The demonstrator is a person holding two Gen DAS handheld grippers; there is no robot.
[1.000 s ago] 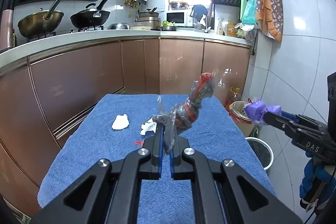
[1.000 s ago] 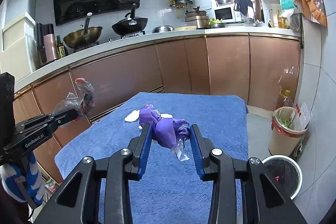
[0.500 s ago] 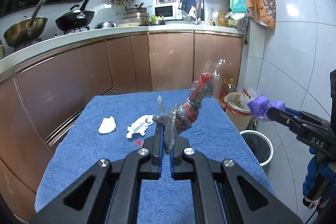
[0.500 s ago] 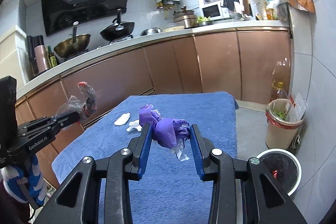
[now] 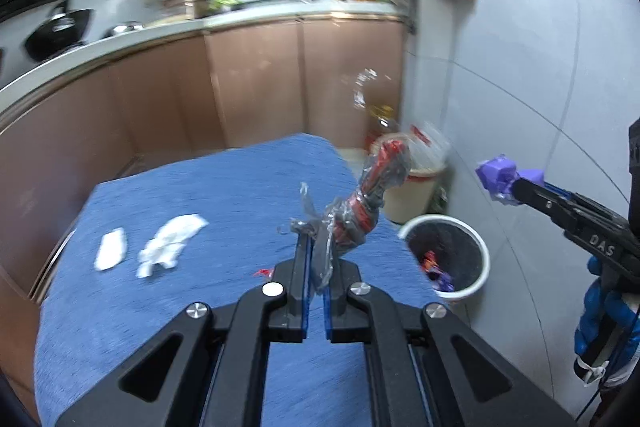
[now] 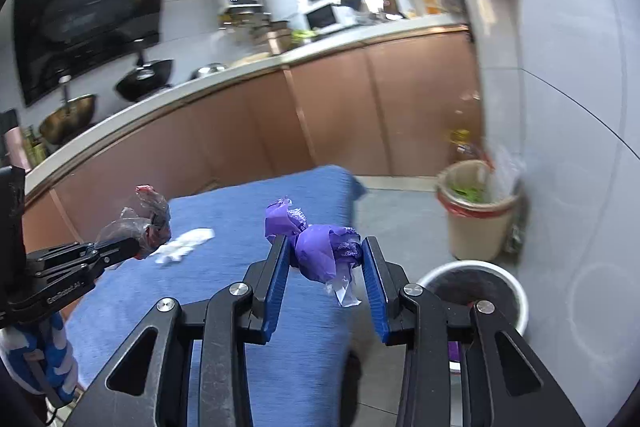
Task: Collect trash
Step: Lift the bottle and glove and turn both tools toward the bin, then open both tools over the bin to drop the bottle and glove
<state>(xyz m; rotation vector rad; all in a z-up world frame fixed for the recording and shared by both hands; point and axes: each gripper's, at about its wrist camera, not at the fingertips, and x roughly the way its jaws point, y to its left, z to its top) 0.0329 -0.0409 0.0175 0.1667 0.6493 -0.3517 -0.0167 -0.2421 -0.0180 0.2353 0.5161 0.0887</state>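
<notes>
Blue towelling covers the table (image 5: 224, 195) under both grippers, in a kitchen with copper-coloured cabinets behind. Nearest, the left gripper (image 5: 316, 259) is pinched tight on a clear wrapper with red inside (image 5: 360, 211), gripped by its loose tail so the bulk stands above the fingertips. To its right, the right gripper (image 6: 326, 259) holds a crumpled purple wrapper (image 6: 320, 251) between half-spread jaws. Both probably hang ready for dropping: the white bin (image 5: 444, 259) sits just beyond and below the table edge. Ahead-left, two white paper scraps (image 5: 168, 243) lie uncollected.
</notes>
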